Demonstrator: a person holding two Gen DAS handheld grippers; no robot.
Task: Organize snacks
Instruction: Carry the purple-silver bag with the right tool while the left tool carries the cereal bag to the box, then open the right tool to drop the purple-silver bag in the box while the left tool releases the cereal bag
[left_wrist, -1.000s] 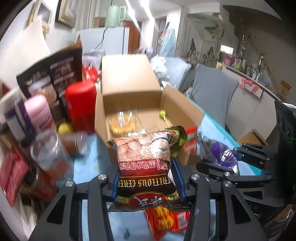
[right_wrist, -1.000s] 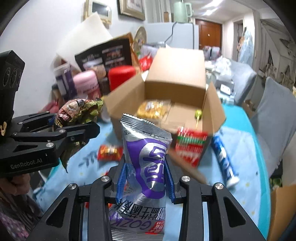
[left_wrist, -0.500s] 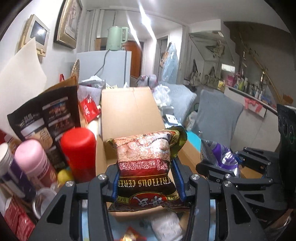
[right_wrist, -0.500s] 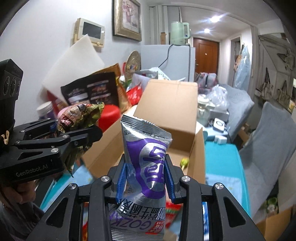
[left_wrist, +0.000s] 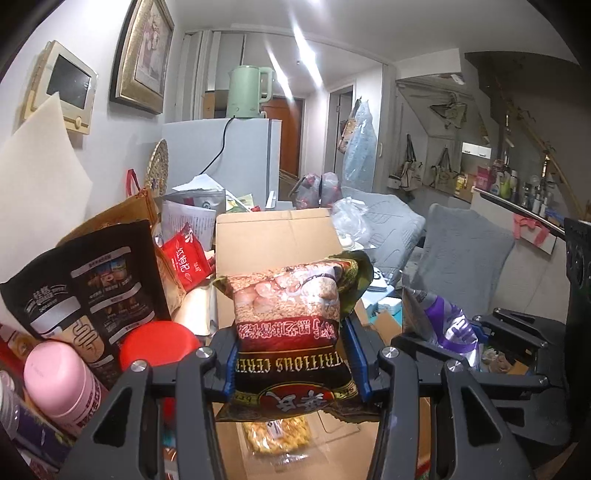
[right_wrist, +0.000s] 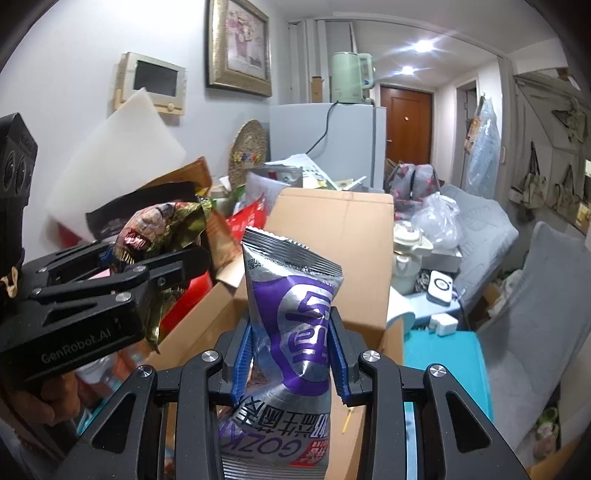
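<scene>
My left gripper is shut on a brown and red cereal packet, held above the open cardboard box. A yellow snack bag lies inside the box below it. My right gripper is shut on a silver and purple snack packet, held over the same box. The right gripper and its packet show at the right of the left wrist view. The left gripper and its packet show at the left of the right wrist view.
Left of the box stand a black coffee bag, a red-lidded can, a pink bottle and a red packet. Grey cushioned seats are to the right. A white fridge with a green kettle stands behind.
Both grippers have risen and moved forward over the box with their packets still held. The table surface and loose snacks have dropped out of view.
</scene>
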